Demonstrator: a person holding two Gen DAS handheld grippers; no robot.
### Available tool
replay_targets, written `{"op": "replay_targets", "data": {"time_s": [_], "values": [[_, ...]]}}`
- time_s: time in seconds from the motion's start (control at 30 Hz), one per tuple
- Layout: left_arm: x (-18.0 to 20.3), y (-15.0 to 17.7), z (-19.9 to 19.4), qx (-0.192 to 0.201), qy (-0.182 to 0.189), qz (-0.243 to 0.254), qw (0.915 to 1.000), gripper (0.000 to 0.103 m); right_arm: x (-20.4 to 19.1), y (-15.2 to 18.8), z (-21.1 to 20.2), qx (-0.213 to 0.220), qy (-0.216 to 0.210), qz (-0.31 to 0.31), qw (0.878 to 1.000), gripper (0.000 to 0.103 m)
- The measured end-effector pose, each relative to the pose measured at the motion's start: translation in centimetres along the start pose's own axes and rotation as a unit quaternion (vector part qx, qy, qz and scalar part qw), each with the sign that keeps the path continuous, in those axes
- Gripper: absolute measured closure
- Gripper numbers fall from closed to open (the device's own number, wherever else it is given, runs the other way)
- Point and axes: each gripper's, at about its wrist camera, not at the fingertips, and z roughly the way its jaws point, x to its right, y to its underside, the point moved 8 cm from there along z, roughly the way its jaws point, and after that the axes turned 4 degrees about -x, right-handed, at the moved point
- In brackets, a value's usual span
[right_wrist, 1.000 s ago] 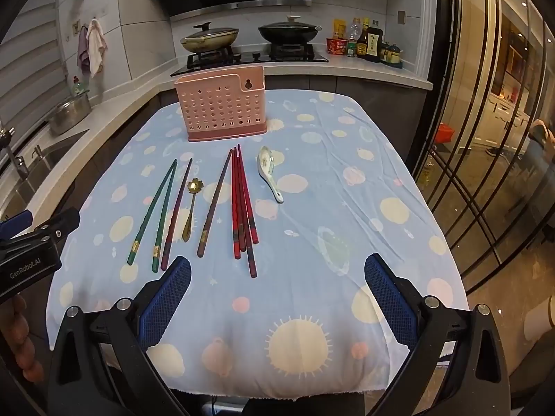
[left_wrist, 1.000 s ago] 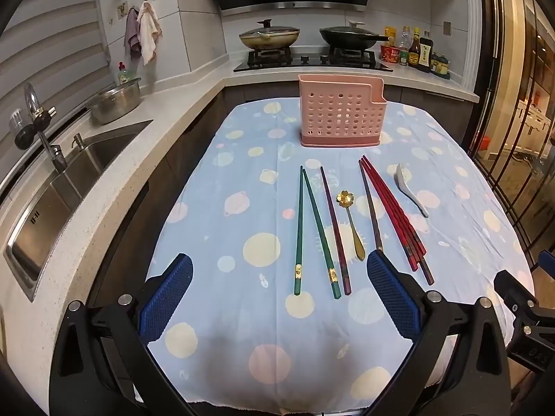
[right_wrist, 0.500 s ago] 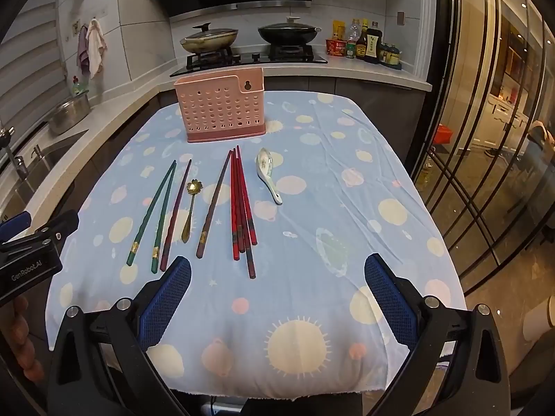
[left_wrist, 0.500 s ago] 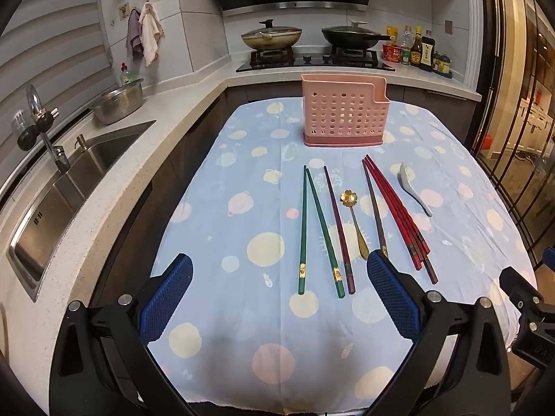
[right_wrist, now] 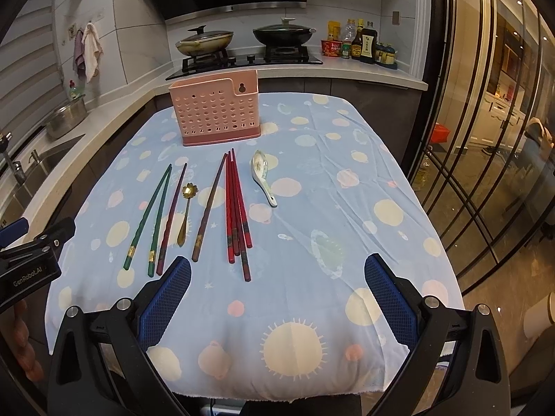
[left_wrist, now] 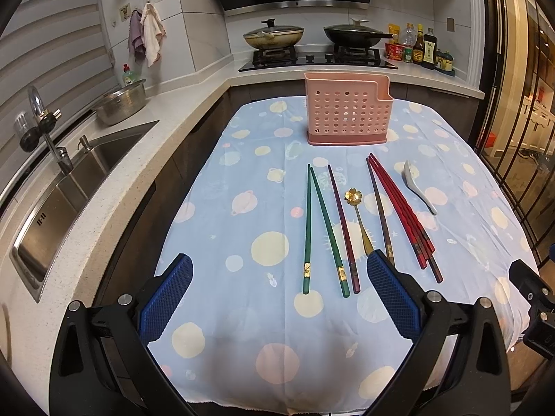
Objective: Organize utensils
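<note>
A pink perforated utensil holder [left_wrist: 348, 114] [right_wrist: 216, 109] stands empty at the far end of the table. In front of it lie green chopsticks [left_wrist: 321, 228] [right_wrist: 151, 215], a purple chopstick [left_wrist: 343, 225], a gold flower spoon [left_wrist: 359, 216] [right_wrist: 185, 208], a brown chopstick [left_wrist: 380, 208] [right_wrist: 208, 208], several red chopsticks [left_wrist: 402, 211] [right_wrist: 237, 208] and a white ceramic spoon [left_wrist: 418, 187] [right_wrist: 263, 176]. My left gripper [left_wrist: 277, 294] is open and empty above the near table edge. My right gripper [right_wrist: 277, 294] is open and empty near the chopstick ends.
The table wears a blue dotted cloth [left_wrist: 263, 208]. A counter with a sink [left_wrist: 69, 187] and steel bowl [left_wrist: 121, 105] runs on the left. A stove with two pans [left_wrist: 312, 34] is behind. Glass doors [right_wrist: 485, 138] stand on the right.
Both grippers have moved slightly forward toward the utensils. Nothing on the table has moved.
</note>
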Motion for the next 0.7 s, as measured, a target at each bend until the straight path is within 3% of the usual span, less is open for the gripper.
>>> {"op": "replay_targets", "data": {"time_s": [0.7], "values": [[0.63,-0.08,0.28,0.0,-0.003,0.011,0.9999,0.007,0.31,0.03,0.2,-0.001,-0.002,0.002,1.0,0.007]]}}
